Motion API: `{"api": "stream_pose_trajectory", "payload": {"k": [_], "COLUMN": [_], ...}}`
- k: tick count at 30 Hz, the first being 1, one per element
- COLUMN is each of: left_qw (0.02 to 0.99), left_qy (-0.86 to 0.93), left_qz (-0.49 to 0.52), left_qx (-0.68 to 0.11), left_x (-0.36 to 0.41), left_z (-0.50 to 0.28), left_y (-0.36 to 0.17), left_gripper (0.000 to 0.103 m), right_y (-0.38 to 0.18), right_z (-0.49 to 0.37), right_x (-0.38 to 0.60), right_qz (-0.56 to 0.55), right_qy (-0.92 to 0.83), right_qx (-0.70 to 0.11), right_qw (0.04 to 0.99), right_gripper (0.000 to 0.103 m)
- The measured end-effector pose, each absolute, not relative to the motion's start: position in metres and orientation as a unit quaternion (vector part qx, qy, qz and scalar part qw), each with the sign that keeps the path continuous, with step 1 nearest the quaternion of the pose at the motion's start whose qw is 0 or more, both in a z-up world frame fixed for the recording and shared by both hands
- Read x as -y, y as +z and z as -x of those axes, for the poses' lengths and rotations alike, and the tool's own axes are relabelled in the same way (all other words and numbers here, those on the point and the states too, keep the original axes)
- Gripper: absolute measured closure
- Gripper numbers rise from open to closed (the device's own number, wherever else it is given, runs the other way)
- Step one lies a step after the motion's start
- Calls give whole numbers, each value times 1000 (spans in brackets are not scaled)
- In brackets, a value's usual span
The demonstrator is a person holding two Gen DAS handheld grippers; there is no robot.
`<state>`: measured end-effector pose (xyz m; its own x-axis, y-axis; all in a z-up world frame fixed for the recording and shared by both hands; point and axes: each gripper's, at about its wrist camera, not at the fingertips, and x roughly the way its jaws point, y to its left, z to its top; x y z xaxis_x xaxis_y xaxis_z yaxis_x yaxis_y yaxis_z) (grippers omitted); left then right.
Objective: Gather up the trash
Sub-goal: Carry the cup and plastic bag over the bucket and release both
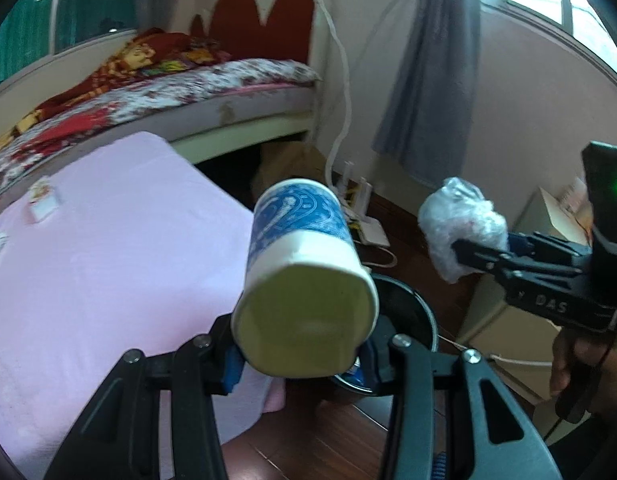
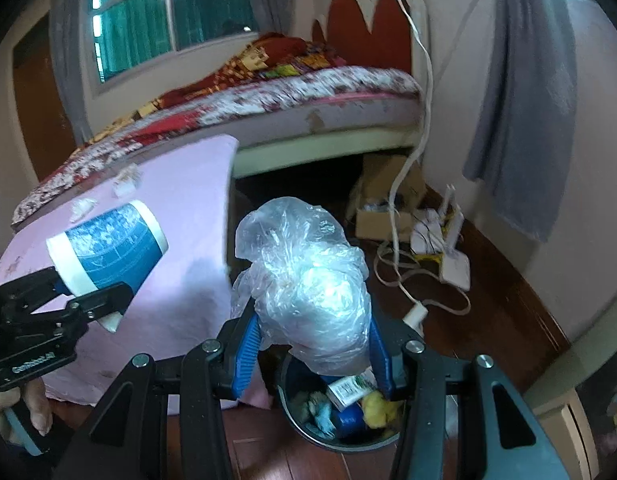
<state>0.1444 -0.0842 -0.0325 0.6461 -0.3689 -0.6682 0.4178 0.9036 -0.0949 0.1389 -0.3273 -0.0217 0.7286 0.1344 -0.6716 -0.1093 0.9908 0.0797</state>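
We pinch the paper cup [image 1: 304, 280] in the left gripper [image 1: 302, 354] and the crumpled plastic bag [image 2: 304, 288] in the right gripper [image 2: 312, 354]. Below sits the part-filled trash bin [image 2: 292, 420]; beyond it, pink-covered table [image 1: 108, 248] scraps. We should centre each over the rim, then release.

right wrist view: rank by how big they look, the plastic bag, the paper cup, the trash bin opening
1. plastic bag, though it sits closest to the camera
2. paper cup and trash bin opening look similar; the bin is partly hidden, so I can't rank them

One paper cup [image 1: 304, 280], one plastic bag [image 2: 304, 280], one bin [image 2: 348, 436], two tools.
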Motion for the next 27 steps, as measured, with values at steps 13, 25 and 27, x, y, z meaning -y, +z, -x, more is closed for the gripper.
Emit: {"api": "stream_pose_trajectory", "payload": {"k": [13, 25, 27], "left_qw": [862, 819, 813], "left_qy": [-284, -294, -297], "left_qz": [-68, -75, -73], "left_qx": [-415, -488, -496], "left_x": [146, 179, 181], "left_z": [-141, -180, -184], "left_y": [-80, -143, -152], "left_gripper": [55, 53, 53], "right_y": [-84, -154, -163], "right_z": [-133, -157, -162], "right_x": [387, 396, 396], "right_qz": [-30, 1, 6], "right_qy": [22, 30, 30], "right_qx": [-420, -480, -482], "right_qw": [907, 877, 875], "right_gripper": [53, 53, 53]}}
